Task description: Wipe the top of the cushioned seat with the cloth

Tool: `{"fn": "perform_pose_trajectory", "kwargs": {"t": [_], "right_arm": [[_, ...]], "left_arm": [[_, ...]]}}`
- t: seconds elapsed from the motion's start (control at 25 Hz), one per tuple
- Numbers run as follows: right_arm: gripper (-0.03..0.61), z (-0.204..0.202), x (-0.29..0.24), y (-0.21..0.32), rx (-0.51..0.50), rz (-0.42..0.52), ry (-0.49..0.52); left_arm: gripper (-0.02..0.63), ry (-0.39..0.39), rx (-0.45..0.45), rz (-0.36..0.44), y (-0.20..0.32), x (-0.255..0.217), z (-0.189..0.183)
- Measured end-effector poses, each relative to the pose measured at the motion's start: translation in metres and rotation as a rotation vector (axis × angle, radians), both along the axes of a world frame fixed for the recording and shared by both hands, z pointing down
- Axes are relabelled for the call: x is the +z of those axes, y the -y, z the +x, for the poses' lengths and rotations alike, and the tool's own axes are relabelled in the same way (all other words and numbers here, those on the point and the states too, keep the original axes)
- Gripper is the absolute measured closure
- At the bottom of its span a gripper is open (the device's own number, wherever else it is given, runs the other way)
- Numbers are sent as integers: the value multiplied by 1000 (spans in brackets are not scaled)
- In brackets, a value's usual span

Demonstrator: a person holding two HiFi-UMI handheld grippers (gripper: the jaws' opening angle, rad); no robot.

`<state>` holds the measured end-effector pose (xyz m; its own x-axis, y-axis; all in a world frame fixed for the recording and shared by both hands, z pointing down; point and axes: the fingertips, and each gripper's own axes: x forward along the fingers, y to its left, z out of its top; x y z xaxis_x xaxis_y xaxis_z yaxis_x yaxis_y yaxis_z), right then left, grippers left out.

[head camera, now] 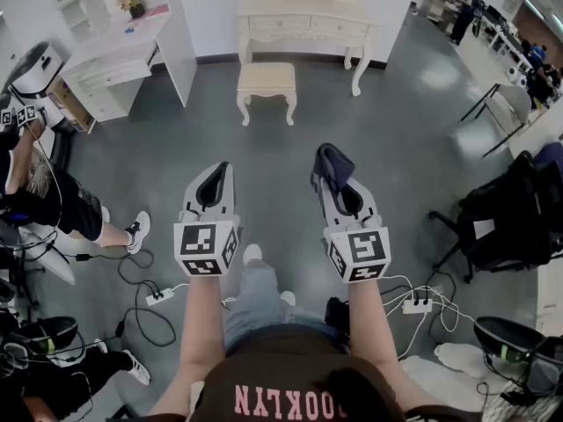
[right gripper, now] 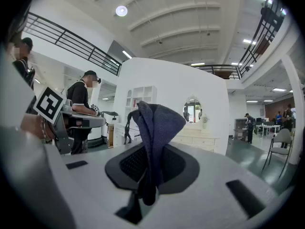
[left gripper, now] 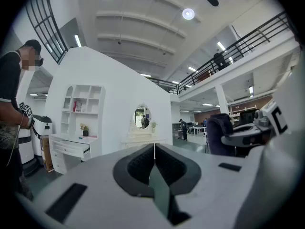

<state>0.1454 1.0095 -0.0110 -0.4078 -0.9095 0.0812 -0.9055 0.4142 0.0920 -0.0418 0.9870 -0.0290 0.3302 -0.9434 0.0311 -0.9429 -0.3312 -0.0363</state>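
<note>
**Cloth in your grip, stool ahead**

The cushioned stool (head camera: 266, 79) stands just in front of the dressing table (head camera: 303, 23). You are well back from the stool. Your right gripper (head camera: 329, 172) pinches a dark blue cloth (right gripper: 155, 128), which sticks up between its jaws. Your left gripper (head camera: 218, 176) is beside it, also short of the stool, with its jaws pressed together on nothing.

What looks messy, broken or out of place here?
Nothing is spilled or broken. The only untidy bit is the floor: power strips and loose cables trail around the person's feet. The cloth is bunched up in the right gripper.
</note>
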Motion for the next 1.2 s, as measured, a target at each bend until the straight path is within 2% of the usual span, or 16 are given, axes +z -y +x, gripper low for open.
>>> {"fn": "perform_pose_trajectory", "kwargs": {"t": [0.28,0.48,0.84,1.2], "right_arm": [[539,-1,2,38,-2,-8,-5],[539,-6,11,84,-8,-27,1],[538,-35,17,219,-12,-64,-9],[538,-63,20,355,47,-117,31]], "left_arm": [[607,0,14,3,39,-1,2],[607,2,11,-19,89,9,-4],[607,-20,8,-57,227,19,-34],[607,-15,52,-86,364,21,-69]]}}
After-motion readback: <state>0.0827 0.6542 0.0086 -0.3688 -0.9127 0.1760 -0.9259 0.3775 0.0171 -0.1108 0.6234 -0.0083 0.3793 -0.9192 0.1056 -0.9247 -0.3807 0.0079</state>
